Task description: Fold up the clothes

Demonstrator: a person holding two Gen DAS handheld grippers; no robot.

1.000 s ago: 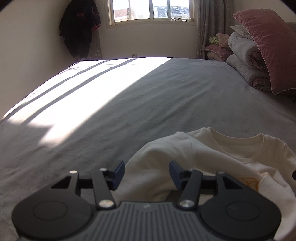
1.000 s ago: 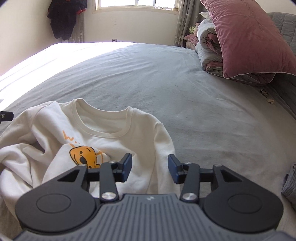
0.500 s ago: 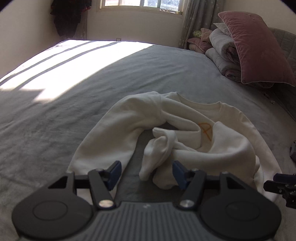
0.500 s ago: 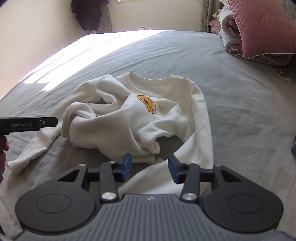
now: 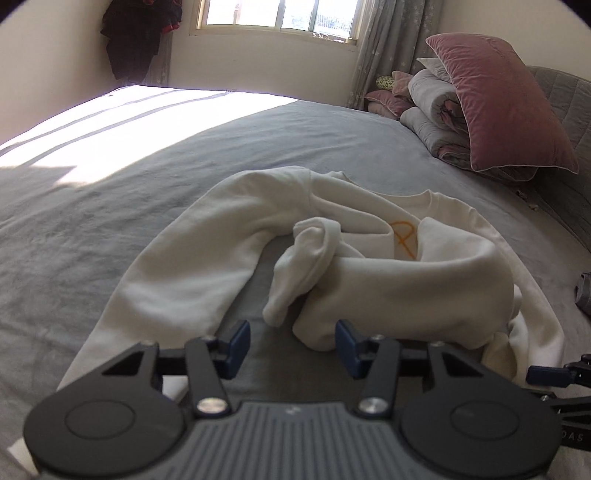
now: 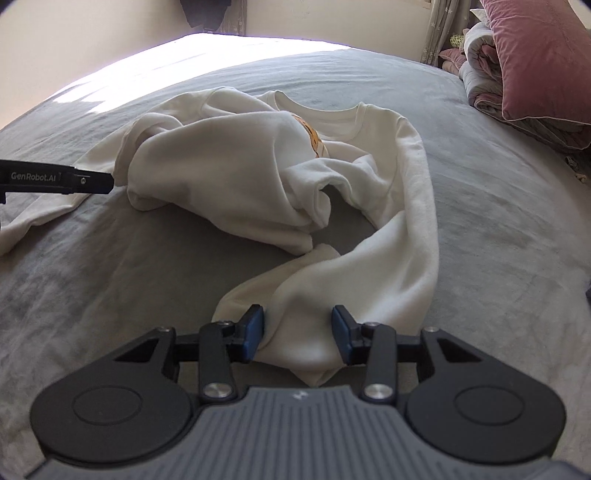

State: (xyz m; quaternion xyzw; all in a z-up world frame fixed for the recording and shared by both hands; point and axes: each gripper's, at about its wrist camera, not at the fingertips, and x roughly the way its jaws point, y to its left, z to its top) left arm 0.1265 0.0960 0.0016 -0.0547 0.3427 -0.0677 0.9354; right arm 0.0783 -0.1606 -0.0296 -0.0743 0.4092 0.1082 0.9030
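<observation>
A cream sweatshirt with an orange print lies crumpled on the grey bed, its hem bunched up over the chest and both sleeves trailing toward me. My left gripper is open just short of the bunched hem, with bare sheet between its fingers. In the right wrist view the same sweatshirt spreads across the bed, and my right gripper is open with the end of the right sleeve lying between its fingers. The left gripper's finger shows at the left edge.
A pink velvet pillow leans on folded grey quilts by the headboard at the right. Dark clothes hang in the far left corner next to a window. A sunlit patch covers the far left of the bed.
Both grippers have drawn back and down from the collar end to the near edge of the sweatshirt. The right gripper now straddles the sleeve end. Both remain open.
</observation>
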